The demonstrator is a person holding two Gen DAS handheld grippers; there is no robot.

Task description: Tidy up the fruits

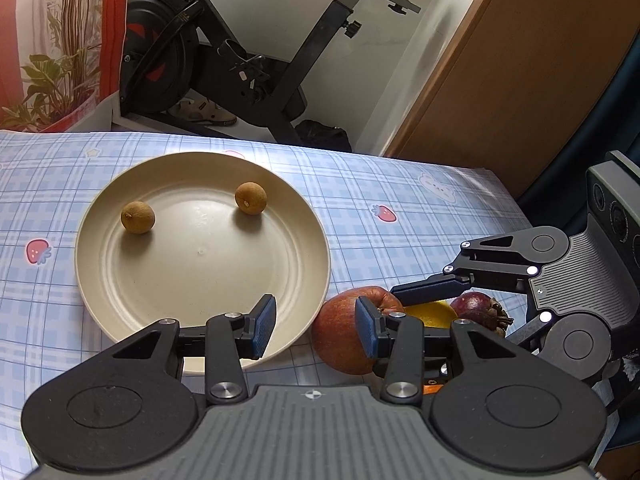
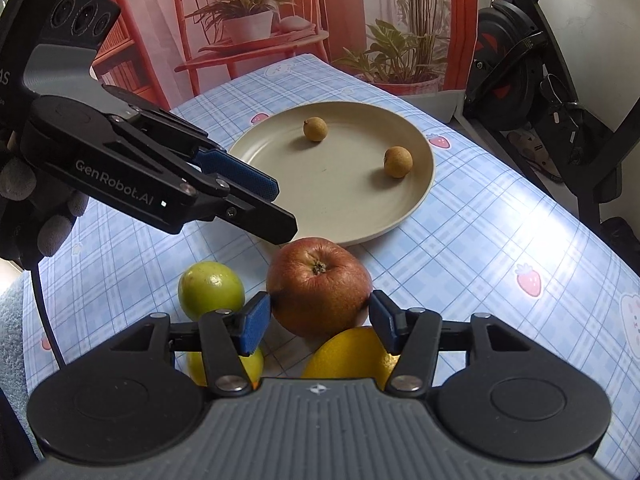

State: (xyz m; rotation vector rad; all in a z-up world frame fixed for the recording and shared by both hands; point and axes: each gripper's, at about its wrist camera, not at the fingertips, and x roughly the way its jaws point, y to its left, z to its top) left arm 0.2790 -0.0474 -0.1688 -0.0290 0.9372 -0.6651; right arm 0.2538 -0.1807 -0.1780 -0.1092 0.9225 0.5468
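Observation:
A beige plate [image 1: 132,300] [image 2: 420,196] holds two small brown longans [image 1: 137,218] [image 1: 250,198] [image 2: 315,129] [image 2: 398,162]. A red apple [image 2: 318,286] [image 1: 340,332] sits on the cloth just before the plate. My right gripper [image 2: 318,320] has its blue pads against the apple's two sides. My left gripper [image 1: 316,330] is open and empty, over the plate's near rim, left of the apple. A green fruit [image 2: 210,290], two yellow citrus fruits [image 2: 352,354] [image 2: 256,364] and a dark mangosteen [image 1: 478,306] lie near the apple.
The table carries a blue checked cloth [image 1: 400,216] with strawberry prints. An exercise bike [image 1: 224,52] stands beyond the far edge. A wooden door [image 1: 520,72] is at the right. A plant backdrop [image 2: 280,20] hangs behind the table.

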